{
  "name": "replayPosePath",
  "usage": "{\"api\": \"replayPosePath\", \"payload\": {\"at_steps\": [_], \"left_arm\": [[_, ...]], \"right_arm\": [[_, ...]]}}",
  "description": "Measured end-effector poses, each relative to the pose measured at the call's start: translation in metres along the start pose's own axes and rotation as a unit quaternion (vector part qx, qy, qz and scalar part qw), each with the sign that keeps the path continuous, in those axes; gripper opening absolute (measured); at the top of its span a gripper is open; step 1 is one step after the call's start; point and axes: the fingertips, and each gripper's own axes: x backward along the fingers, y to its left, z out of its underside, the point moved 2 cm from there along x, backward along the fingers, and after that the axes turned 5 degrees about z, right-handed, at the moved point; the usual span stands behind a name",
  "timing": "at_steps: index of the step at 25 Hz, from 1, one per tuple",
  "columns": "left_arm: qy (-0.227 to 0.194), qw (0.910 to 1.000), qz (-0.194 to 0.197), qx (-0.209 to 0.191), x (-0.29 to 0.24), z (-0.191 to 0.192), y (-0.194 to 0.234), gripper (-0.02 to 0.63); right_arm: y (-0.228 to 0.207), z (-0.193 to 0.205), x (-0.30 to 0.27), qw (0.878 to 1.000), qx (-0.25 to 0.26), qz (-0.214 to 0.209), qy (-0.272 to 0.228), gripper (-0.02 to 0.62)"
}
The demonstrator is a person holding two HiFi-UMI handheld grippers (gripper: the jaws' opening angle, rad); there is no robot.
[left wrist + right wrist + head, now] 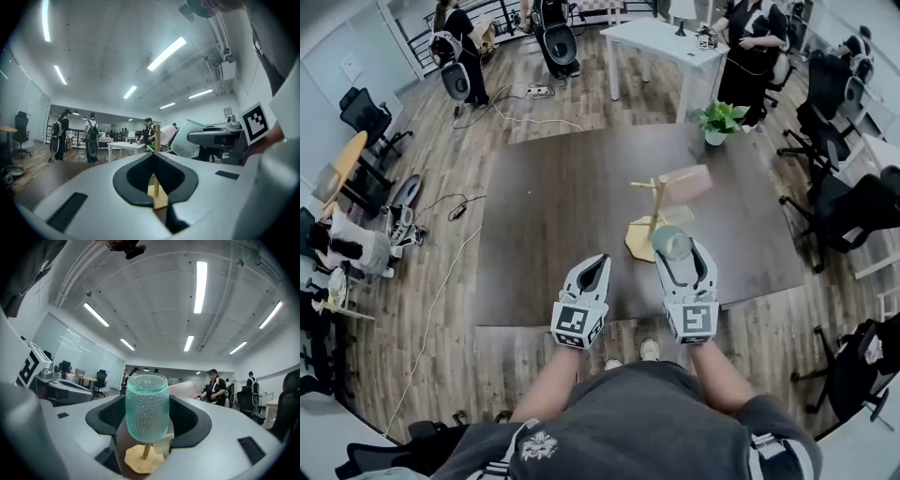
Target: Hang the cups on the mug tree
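The wooden mug tree stands on the dark table, right of centre. A pink cup hangs tilted on its upper right arm. My right gripper is shut on a textured green cup, held just in front of the tree's base. In the right gripper view the green cup stands upright between the jaws, with the pink cup behind it and the tree base below. My left gripper is shut and holds nothing, left of the tree; its view shows the tree post and green cup.
A potted plant sits at the table's far right corner. Beyond it stands a white table with people nearby. Office chairs crowd the right side. The table's near edge lies just under the grippers.
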Motion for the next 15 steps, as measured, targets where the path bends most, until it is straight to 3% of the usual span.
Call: {"api": "replayPosePath", "payload": {"at_steps": [15], "left_arm": [[0.019, 0.9991, -0.038, 0.006, -0.022, 0.011, 0.007, 0.008]], "right_arm": [[-0.009, 0.03, -0.035, 0.999, -0.004, -0.031, 0.02, 0.308]]}}
